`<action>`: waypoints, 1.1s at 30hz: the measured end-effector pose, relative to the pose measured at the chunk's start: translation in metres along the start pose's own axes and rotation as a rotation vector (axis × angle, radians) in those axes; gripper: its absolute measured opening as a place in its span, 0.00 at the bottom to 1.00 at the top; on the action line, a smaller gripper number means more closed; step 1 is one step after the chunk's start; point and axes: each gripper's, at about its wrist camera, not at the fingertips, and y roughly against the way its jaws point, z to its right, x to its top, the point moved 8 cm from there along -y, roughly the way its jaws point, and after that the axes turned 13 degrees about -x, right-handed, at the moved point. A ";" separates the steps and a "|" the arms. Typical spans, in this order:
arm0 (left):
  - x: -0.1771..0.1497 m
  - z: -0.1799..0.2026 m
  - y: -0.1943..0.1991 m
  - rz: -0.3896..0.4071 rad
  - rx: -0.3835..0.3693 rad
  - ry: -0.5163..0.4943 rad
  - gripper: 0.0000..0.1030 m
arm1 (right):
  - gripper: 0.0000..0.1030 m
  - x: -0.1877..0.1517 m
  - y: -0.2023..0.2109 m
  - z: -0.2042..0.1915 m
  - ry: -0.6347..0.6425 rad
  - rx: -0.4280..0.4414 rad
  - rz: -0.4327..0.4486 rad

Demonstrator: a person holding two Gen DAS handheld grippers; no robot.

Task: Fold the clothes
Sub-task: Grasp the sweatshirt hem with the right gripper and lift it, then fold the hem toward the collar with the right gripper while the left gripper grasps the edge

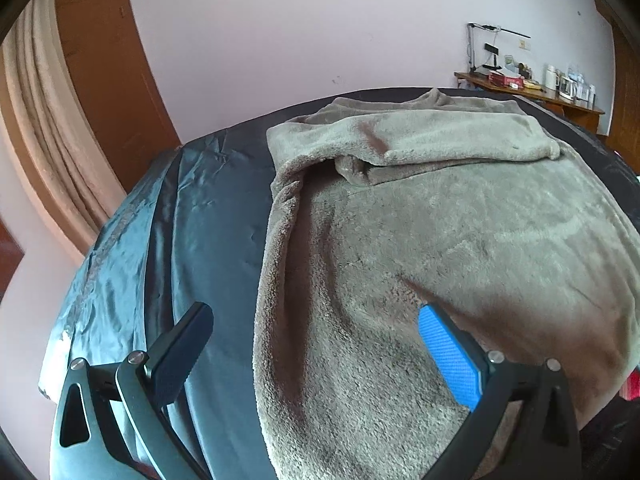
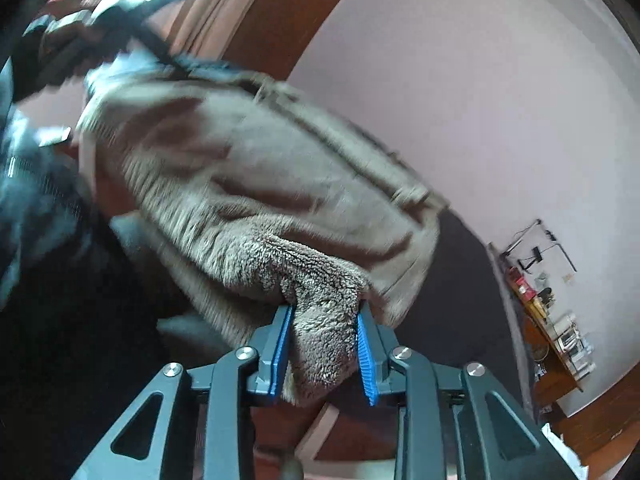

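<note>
A grey-brown fleece garment (image 1: 440, 240) lies spread on a dark sheet-covered bed (image 1: 200, 208), with one sleeve folded across its top near the collar. My left gripper (image 1: 316, 332) is open above the garment's near left edge, one finger over the sheet, the blue-padded finger (image 1: 448, 356) over the fleece. My right gripper (image 2: 324, 320) is shut on a bunched edge of the fleece garment (image 2: 260, 184) and holds it lifted; that view is motion-blurred.
A pink wall, a wooden door frame (image 1: 108, 92) and a curtain (image 1: 44, 128) stand behind the bed. A wooden desk (image 1: 532, 92) with a lamp, boxes and a kettle is at the far right, also in the right wrist view (image 2: 552, 320).
</note>
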 end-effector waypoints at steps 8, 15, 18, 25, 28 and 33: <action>-0.012 0.025 0.036 0.071 -0.125 -0.150 1.00 | 0.29 0.043 -0.047 0.030 -0.090 -0.167 0.012; -0.053 0.048 0.046 0.051 -0.138 -0.301 1.00 | 0.29 0.058 -0.072 0.045 -0.168 -0.185 -0.006; -0.071 0.057 0.050 0.040 -0.141 -0.365 1.00 | 0.29 0.060 -0.077 0.047 -0.204 -0.184 -0.012; -0.101 0.070 0.053 0.025 -0.125 -0.448 1.00 | 0.29 0.064 -0.073 0.066 -0.303 -0.215 0.006; -0.095 0.062 0.052 0.053 -0.067 -0.414 0.98 | 0.29 0.064 -0.073 0.074 -0.323 -0.233 0.004; -0.076 0.041 0.064 0.128 0.046 -0.355 0.98 | 0.29 0.056 -0.075 0.077 -0.342 -0.229 -0.019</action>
